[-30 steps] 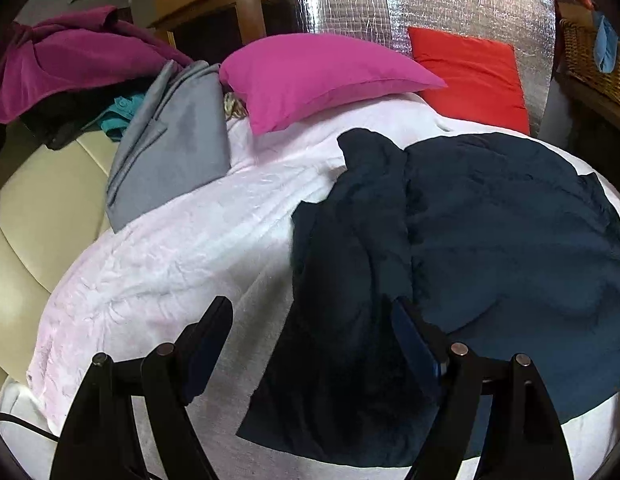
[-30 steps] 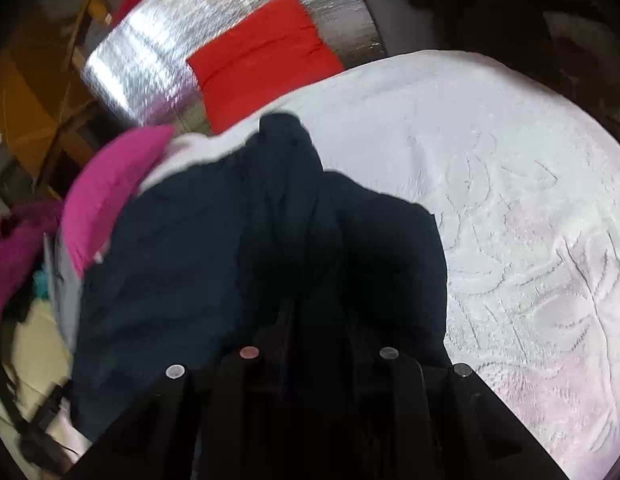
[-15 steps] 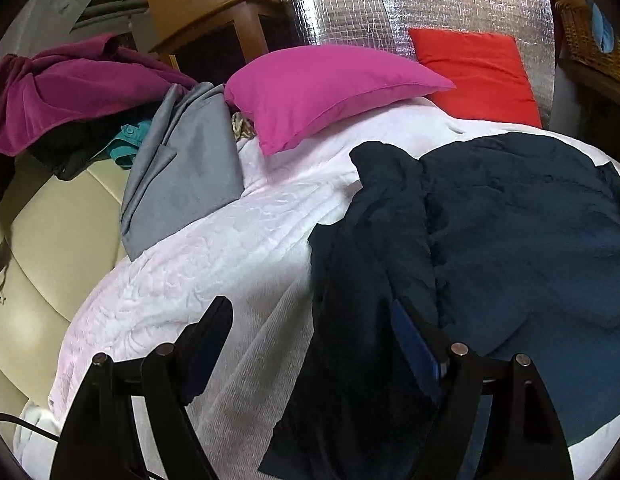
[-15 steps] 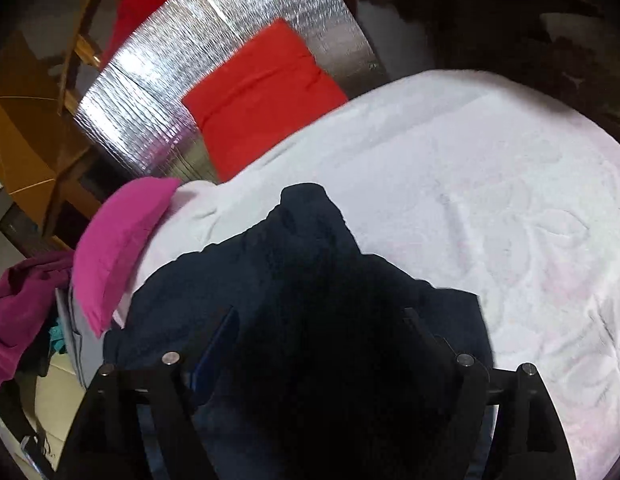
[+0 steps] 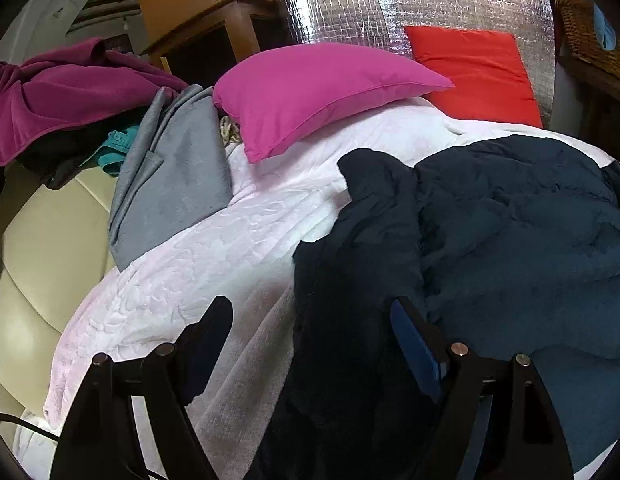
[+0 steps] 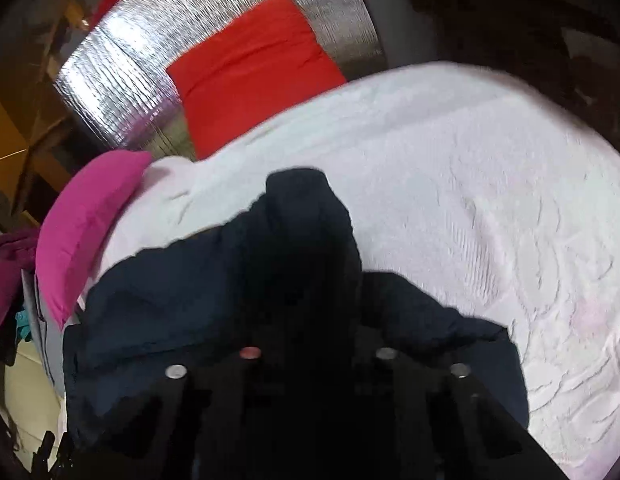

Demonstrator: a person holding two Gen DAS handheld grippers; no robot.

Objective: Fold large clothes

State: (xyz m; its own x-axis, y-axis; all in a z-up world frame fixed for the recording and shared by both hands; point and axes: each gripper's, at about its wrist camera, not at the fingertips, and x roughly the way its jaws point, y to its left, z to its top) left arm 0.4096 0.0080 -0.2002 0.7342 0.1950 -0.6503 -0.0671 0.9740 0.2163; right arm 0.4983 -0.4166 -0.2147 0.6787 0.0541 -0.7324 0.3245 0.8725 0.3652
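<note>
Left wrist view showed a big dark blue garment (image 5: 490,248) lying bunched on the white bedspread (image 5: 214,264), with one long part hanging down toward the near edge. The left gripper (image 5: 310,340) hung over that edge with its fingers wide apart — the dark cloth lay between them, but the pads did not press on it.

In the right wrist view, the right gripper (image 6: 314,354) sat low in the dark cloth. Its jaws were closing and stood narrow. The cloth bunched up right where they met, so it looked pinched, though the dark and the blur made that hard to see.

A pink pillow (image 5: 310,92), a red pillow (image 5: 478,72) and a grey cloth (image 5: 170,176) lay well away at the far side.

This looked like an early step: getting hold of the garment — not yet a neat fold. Next, the left fingers probably needed to close on the hanging edge, so both hands could lift and spread it flat.
</note>
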